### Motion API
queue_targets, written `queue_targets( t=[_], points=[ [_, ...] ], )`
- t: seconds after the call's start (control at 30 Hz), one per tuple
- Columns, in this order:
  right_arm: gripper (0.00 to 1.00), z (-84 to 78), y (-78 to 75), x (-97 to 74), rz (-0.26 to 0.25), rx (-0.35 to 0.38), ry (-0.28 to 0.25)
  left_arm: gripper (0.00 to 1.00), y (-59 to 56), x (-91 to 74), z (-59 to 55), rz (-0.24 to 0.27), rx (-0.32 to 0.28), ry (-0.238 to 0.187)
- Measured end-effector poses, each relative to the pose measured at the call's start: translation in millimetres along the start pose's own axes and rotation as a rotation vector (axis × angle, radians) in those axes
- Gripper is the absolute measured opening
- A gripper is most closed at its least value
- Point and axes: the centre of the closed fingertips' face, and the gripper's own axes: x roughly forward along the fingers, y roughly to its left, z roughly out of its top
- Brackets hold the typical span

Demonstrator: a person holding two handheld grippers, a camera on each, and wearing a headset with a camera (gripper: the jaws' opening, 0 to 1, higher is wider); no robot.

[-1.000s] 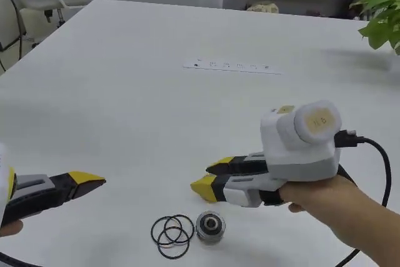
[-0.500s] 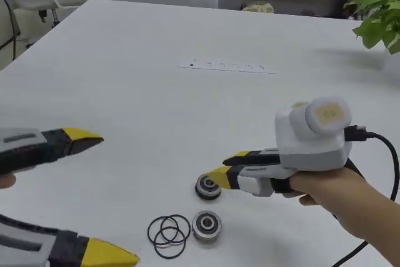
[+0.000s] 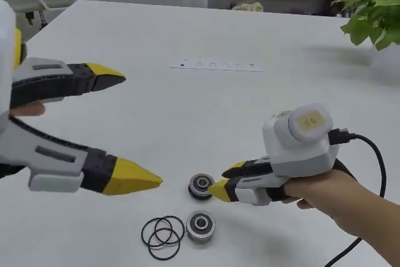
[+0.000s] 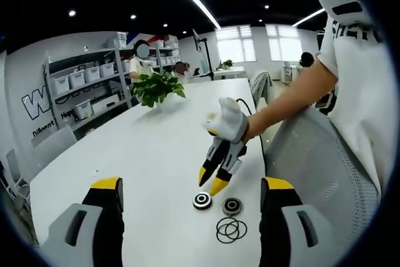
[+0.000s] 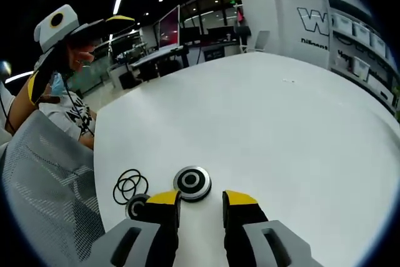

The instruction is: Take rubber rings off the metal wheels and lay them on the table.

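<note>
**Item 1, far wheel (image 3: 201, 186).** It lies flat on the table (image 3: 250, 110), just off the tips of the right gripper (image 3: 224, 179). A second ago I saw no wheel at this spot. The jaws now stand a narrow gap apart with nothing between them, so I judge the wheel was just set down. I cannot tell whether it still wears a ring.

**Item 2, near wheel (image 3: 200, 225).** It lies flat, just nearer than item 1, and has not moved.

**Item 3, rubber rings (image 3: 162, 237).** Several thin black loops overlap at the near wheel's left side. They have not moved.

**Item 4, left gripper (image 3: 140, 130).** It has come up on the left with its jaws spread wide. It holds nothing and is well apart from the wheels.

**Task note.** Both wheels are on the table and both claws are free. I judge the far wheel is next for stripping, if it still carries a ring.

**Views.**
- The right gripper view shows the empty gap between its jaws, with the far wheel just beyond the tips. The head view, being side-on, does not settle this.
- The left gripper view shows both wheels side by side under the right gripper's tips.
- The head view adds a plant (image 3: 372, 4) at the far right.
</note>
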Motion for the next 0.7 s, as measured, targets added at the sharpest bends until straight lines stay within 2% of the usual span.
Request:
queue_targets(
  t=[0.17,0.3,0.4,0.5,0.6,0.7],
  points=[
    [0.25,-5.0,0.7,1.3,0.005,-0.01,0.019,0.88,-1.9,26.5,15.3,-0.057,0.046,-0.023],
    [0.25,-7.4,2.0,2.3,0.011,-0.018,0.028,0.84,0.5,43.6,18.0,-0.076,0.051,-0.033],
    [0.25,-9.3,3.4,3.4,0.017,-0.019,0.033,0.71,4.4,57.0,9.5,-0.079,0.04,-0.021],
    [0.25,-11.2,4.5,4.6,0.021,-0.025,0.039,0.66,7.1,72.2,-6.4,-0.076,0.019,-0.008],
    [0.25,-12.3,5.4,5.1,0.023,-0.031,0.043,0.63,6.7,83.5,-22.2,-0.073,-0.003,-0.018],
    [0.24,-13.5,5.2,5.6,0.023,-0.031,0.044,0.51,7.2,92.5,-40.6,-0.04,-0.056,-0.037]
  ],
)
